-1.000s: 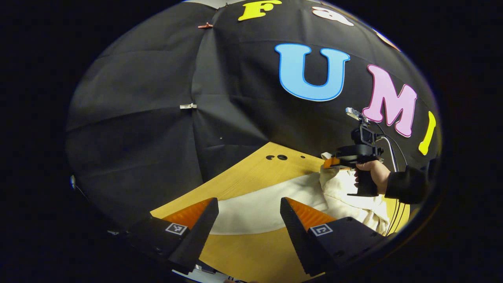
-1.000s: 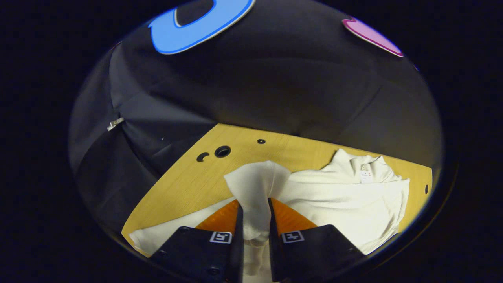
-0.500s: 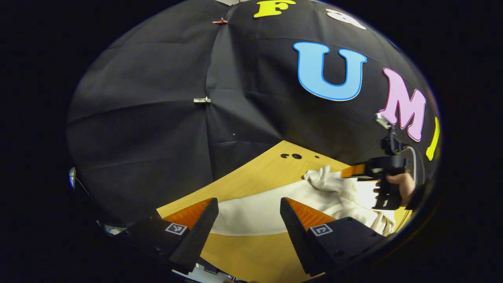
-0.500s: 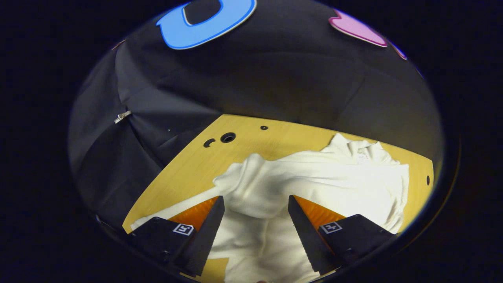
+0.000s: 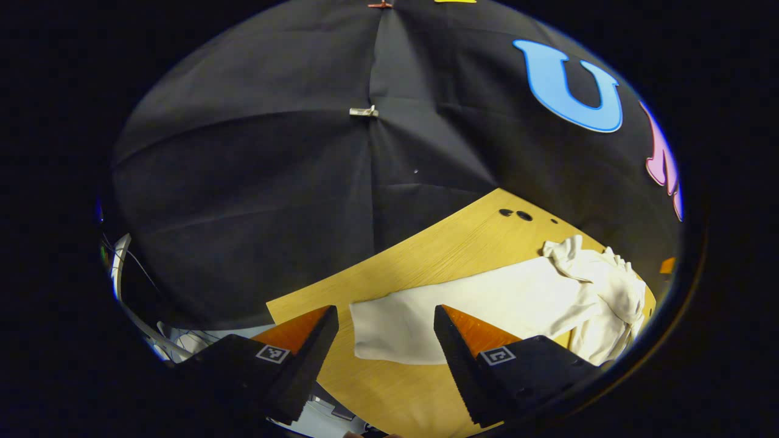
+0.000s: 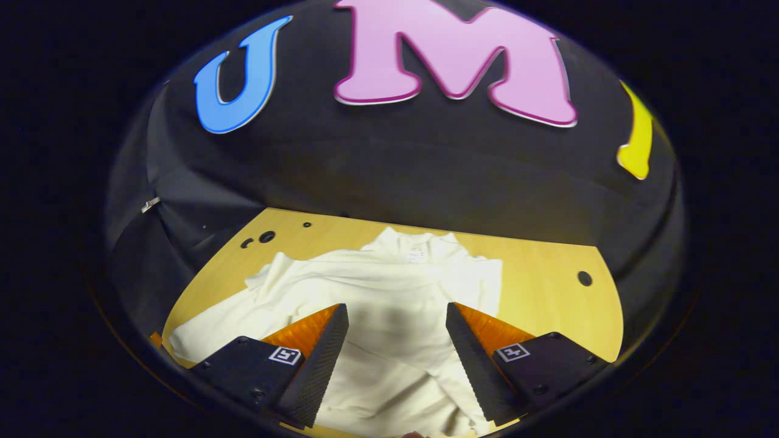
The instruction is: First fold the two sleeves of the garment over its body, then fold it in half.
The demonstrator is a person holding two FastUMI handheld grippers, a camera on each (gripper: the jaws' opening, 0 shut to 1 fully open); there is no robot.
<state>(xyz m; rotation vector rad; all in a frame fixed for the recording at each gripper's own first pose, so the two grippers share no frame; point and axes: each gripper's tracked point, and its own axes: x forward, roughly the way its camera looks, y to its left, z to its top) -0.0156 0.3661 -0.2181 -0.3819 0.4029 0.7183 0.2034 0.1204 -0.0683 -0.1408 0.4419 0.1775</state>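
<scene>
Your L gripper [image 5: 384,340] was wide open, empty, over shirt [image 5: 487,304] hem. R gripper [image 6: 395,340] was open too, holding nothing, above shirt on table [image 6: 548,286].

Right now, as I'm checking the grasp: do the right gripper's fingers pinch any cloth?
No: in the right gripper view the right gripper has its fingers spread wide, with the white garment lying loose on the table.

Right gripper [image 6: 395,334]: jaws spread wide, nothing between them | garment [image 6: 389,292]: white, rumpled on the wooden table [image 6: 548,286], collar (with a small tag) toward the far wall | one sleeve [image 6: 213,322] stretches out left
</scene>
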